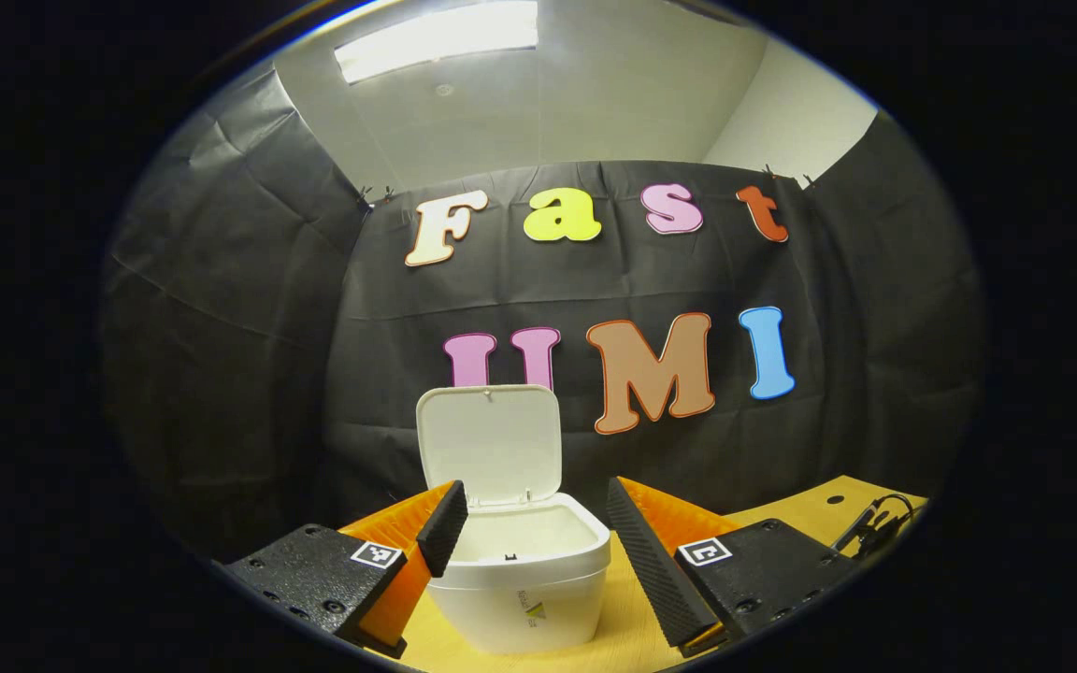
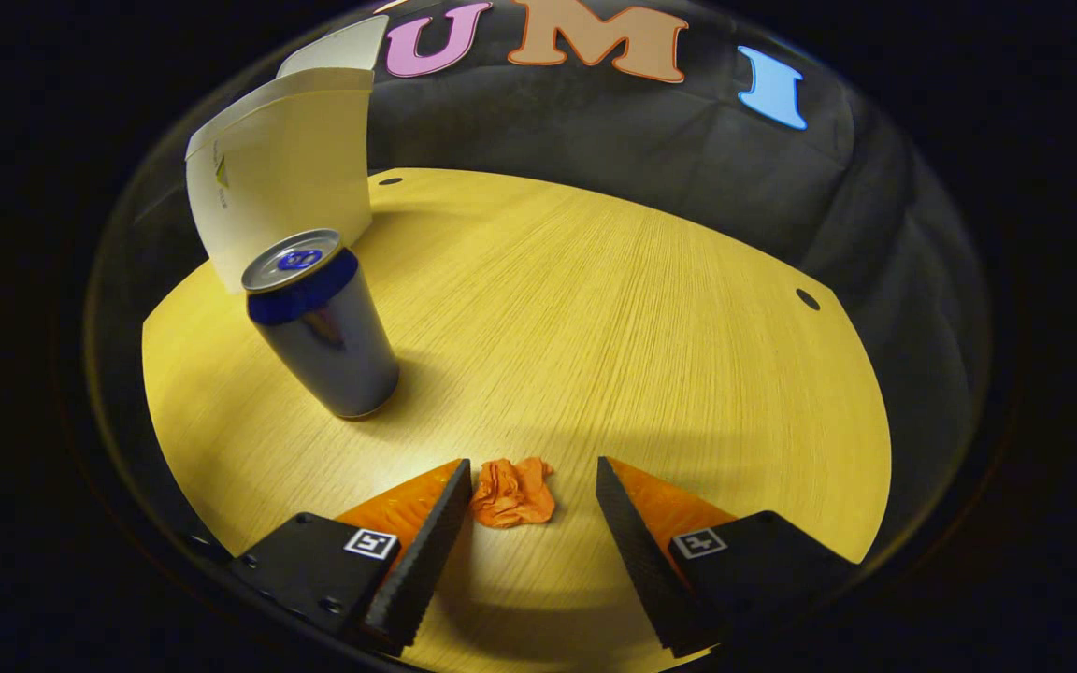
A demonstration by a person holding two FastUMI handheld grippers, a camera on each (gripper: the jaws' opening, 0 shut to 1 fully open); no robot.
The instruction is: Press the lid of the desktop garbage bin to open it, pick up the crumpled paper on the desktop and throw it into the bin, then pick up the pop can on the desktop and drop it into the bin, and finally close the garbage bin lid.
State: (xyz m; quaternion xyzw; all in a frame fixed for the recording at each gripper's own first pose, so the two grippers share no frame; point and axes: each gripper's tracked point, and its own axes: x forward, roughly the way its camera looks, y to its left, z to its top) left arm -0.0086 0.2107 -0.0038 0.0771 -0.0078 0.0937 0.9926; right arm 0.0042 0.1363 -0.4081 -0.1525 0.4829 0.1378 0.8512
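The white desktop bin [image 1: 524, 579] stands on the wooden table with its lid [image 1: 490, 444] swung up and the inside showing. My left gripper [image 1: 531, 512] is open and hovers in front of the bin, one finger on each side of its rim, touching nothing. In the right gripper view the crumpled orange paper [image 2: 512, 492] lies on the table between the fingers of my open right gripper [image 2: 531, 482], close to the left one. A blue pop can [image 2: 323, 322] stands upright ahead on the left, in front of the bin [image 2: 281, 178].
The wooden table [image 2: 613, 308] stretches bare to the right of the can, with small round holes [image 2: 807, 299] near its far edge. A black cable [image 1: 870, 525] lies at the table's right edge in the left gripper view. Black cloth walls close the booth behind.
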